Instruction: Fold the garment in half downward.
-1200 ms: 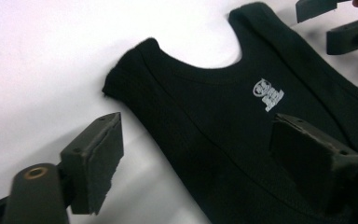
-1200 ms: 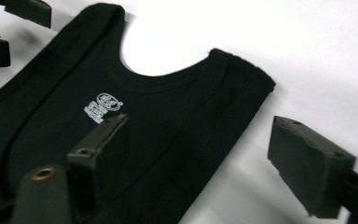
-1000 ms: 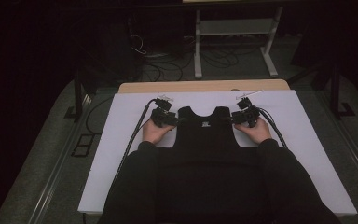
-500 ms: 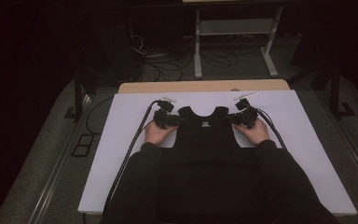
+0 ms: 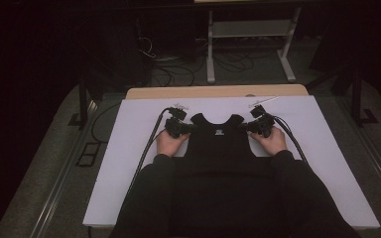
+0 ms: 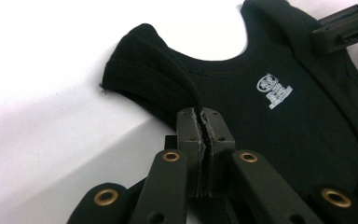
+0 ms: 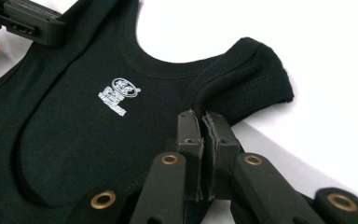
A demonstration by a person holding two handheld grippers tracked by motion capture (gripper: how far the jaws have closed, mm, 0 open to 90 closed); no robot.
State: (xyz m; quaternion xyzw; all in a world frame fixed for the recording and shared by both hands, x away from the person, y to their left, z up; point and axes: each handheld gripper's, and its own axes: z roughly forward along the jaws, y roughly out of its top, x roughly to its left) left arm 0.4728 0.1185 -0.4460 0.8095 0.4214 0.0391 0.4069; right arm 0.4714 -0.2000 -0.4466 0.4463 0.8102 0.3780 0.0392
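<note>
On white table, flat black sleeveless top, small white print

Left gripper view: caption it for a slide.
Left gripper pinches the black tank top at its shoulder strap on the white table.

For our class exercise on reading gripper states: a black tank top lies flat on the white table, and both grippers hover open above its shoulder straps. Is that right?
Not quite. Both grippers are shut on the black tank top, not open. The left gripper pinches the armhole edge below one strap in the left gripper view; the right gripper does likewise in the right gripper view. Their jaws have just been closing. The garment does lie on the white table.
</note>
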